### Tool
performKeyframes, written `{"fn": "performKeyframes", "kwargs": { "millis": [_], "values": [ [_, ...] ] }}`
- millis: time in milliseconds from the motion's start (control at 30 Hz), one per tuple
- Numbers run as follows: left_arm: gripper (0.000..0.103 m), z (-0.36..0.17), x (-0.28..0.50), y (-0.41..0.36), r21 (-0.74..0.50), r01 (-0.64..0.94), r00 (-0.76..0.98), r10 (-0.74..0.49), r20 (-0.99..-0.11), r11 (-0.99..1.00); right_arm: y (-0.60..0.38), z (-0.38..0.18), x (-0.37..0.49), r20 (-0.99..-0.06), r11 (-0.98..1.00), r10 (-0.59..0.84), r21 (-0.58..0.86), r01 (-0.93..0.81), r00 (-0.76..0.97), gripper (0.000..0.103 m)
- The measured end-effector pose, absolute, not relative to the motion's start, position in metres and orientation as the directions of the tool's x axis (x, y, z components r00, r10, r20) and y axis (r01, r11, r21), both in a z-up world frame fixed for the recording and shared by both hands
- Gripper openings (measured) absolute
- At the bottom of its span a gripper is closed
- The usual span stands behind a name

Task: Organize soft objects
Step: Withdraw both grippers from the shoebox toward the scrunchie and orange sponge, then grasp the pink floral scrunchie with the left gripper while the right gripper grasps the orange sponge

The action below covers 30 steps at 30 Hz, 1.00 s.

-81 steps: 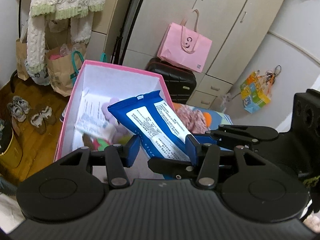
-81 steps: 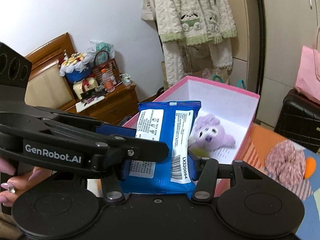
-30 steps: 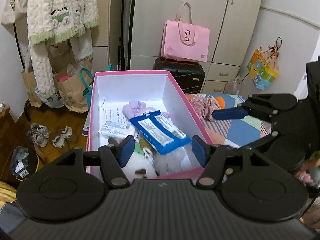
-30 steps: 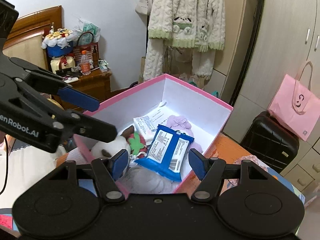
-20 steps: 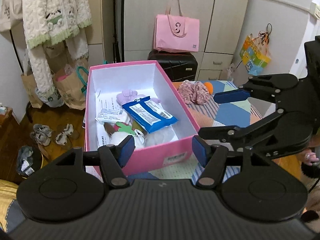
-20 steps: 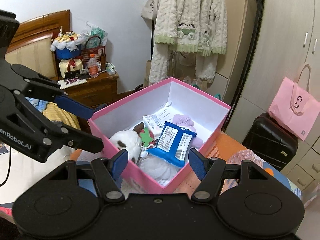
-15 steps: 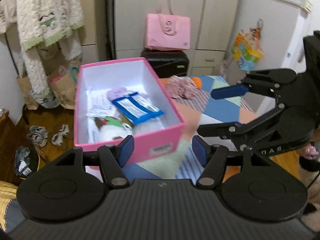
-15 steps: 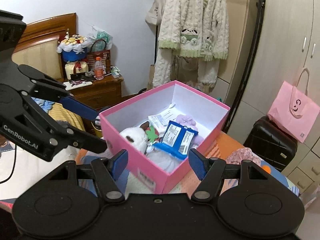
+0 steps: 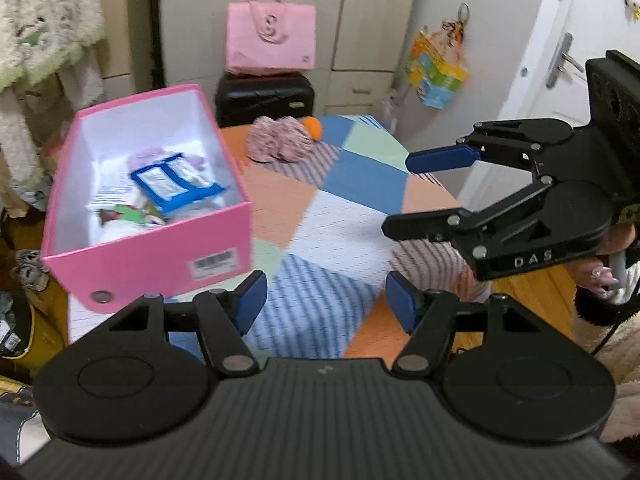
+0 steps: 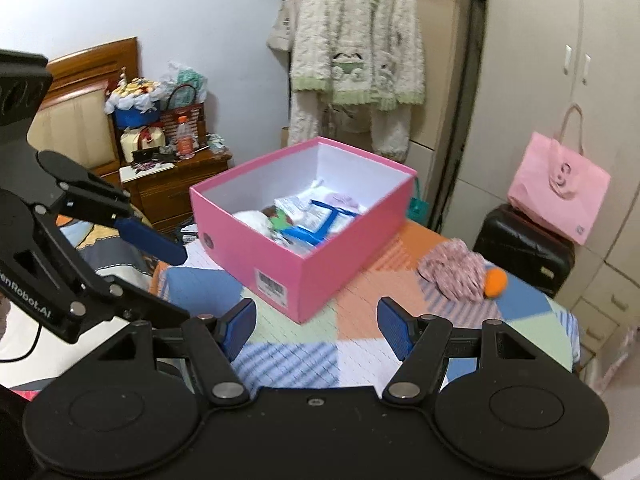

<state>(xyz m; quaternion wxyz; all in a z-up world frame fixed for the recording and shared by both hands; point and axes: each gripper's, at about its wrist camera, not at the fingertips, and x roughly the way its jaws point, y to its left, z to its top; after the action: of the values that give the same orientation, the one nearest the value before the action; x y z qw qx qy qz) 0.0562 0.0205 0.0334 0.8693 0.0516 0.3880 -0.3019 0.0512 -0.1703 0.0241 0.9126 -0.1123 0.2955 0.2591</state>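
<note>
"das" lettering on right gripper [image 9: 424, 192]

Brightness: my room is evenly and fairly brightly lit, soft indoor light, no single source in view.
Shadows: only faint, soft ones on the patchwork cloth [image 9: 344, 216] beside the pink box [image 10: 320, 276].
Glare: mild sheen on the wardrobe doors [image 10: 560, 80] and the white door [image 9: 560, 92].
Blur: my left view is smeared by motion, worst on the hanging cardigan [image 9: 36, 36] and the box contents; the right view is sharper, with slight smear inside the box.
Sharpness: my own gripper bodies stay crisp in both views.
Distortion: strong fisheye bending, walls and doors curve, corners go black.
</note>
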Motion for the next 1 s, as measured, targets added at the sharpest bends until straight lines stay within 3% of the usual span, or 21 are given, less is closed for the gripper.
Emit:
{"fn": "performKeyframes", "kwargs": {
  "millis": [167, 533, 767, 1000],
  "values": [
    [0.065, 0.023, 0.061, -0.014, -0.086, 0.614, 0.514, -0.48, -0.711, 0.785, -0.205, 0.015, 0.059, -0.591, 0.872, 0.393, -0.003, -0.49, 0.704, 0.072],
    [0.065, 0.0, 0.101, -0.066, -0.086, 0.615, 0.529, -0.491, -0.692, 0.784, -0.266, -0.006, 0.096, -0.54, 0.897, 0.401, 0.065, -0.438, 0.74, 0.072],
    [0.065, -0.014, 0.127, -0.089, -0.028, 0.553, 0.694, -0.48, -0.536, 0.833, -0.296, -0.025, 0.133, -0.411, 0.941, 0.285, -0.053, -0.335, 0.866, 0.079],
    [0.065, -0.026, 0.154, -0.123, 0.109, 0.488, 0.817, -0.409, -0.406, 0.866, -0.322, -0.037, 0.185, -0.424, 0.945, 0.288, -0.016, -0.325, 0.859, 0.079]
  ]
}}
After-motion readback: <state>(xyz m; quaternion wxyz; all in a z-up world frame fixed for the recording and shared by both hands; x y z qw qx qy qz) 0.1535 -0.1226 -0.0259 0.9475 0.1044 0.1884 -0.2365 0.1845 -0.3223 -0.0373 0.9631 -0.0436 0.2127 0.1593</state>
